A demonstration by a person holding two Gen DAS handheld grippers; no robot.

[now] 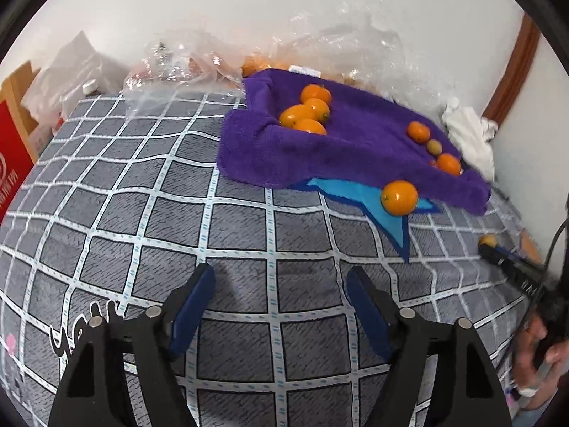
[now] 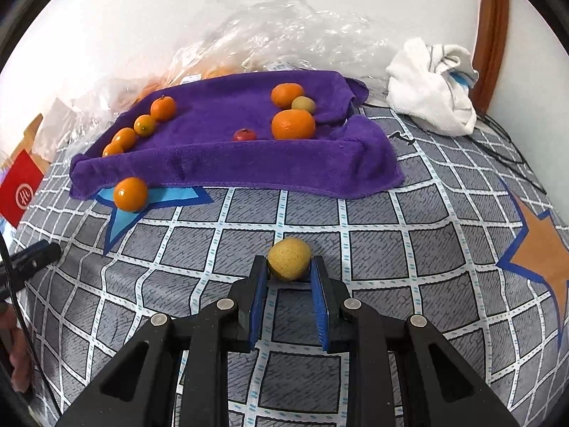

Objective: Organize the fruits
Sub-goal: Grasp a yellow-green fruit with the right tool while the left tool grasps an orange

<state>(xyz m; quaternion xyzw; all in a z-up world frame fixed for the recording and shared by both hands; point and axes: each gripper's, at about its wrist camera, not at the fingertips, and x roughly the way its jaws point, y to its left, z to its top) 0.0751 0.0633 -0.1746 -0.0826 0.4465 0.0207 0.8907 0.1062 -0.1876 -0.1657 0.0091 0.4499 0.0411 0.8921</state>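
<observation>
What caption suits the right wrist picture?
Right gripper pinches a yellow fruit before a purple towel of oranges.

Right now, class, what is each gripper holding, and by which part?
The right gripper holds the small yellow fruit by its two sides, between the fingertips. The left gripper is open and holds nothing.

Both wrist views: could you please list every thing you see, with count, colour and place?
purple towel: one, purple, on the bed, by the wall
small oranges: four, orange, towel's left end
large oranges: two, orange, towel's right end
greenish fruit: one, between them
red fruit: one, towel's middle
loose orange: one, on the blue star
yellow fruit: one, in the right jaws
white cloth: one, right corner
plastic bags: clear, against the wall
left gripper: open, empty
right gripper: shut on the fruit
</observation>
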